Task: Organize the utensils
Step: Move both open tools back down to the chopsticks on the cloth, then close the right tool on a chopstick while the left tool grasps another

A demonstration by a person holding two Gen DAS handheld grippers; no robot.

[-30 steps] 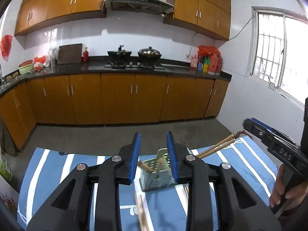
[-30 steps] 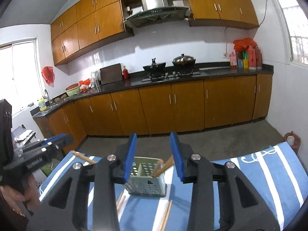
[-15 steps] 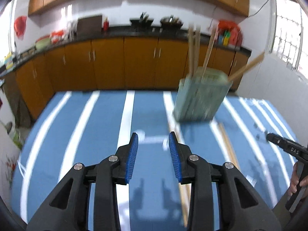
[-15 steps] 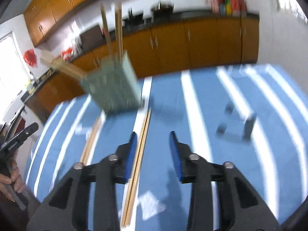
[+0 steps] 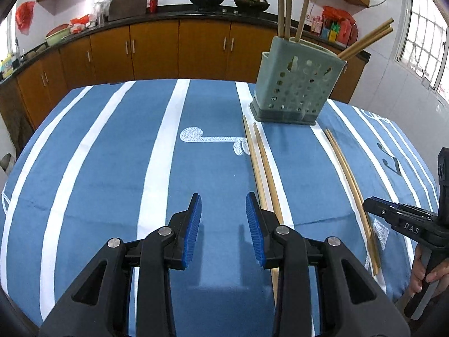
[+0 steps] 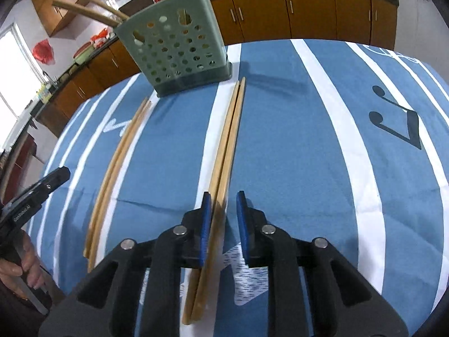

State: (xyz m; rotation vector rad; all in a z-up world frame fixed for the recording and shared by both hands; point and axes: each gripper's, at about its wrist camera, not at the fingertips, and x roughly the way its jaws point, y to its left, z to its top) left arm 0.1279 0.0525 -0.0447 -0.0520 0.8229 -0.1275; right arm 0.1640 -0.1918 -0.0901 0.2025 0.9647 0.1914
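A grey-green perforated utensil holder [image 5: 294,90] [image 6: 176,45] stands on the blue striped cloth with several wooden chopsticks upright in it. Two pairs of chopsticks lie flat in front of it. My right gripper [image 6: 223,199] straddles the near part of one pair [image 6: 228,140]; its jaws are closing, the sticks lie against the left pad, and a gap shows at the right pad. My left gripper [image 5: 223,199] hangs low over bare cloth, open and holding nothing, with the other pair [image 5: 263,168] just right of its right finger.
The table's blue-and-white cloth [image 5: 112,154] drops off at the near edge. In the left wrist view, the right gripper [image 5: 393,219] and a hand [image 5: 421,275] are at the right edge. Kitchen cabinets [image 5: 196,47] run behind the table.
Both grippers have come down and tilted from facing the kitchen to hovering close over the cloth. The right jaws have narrowed around a chopstick pair.
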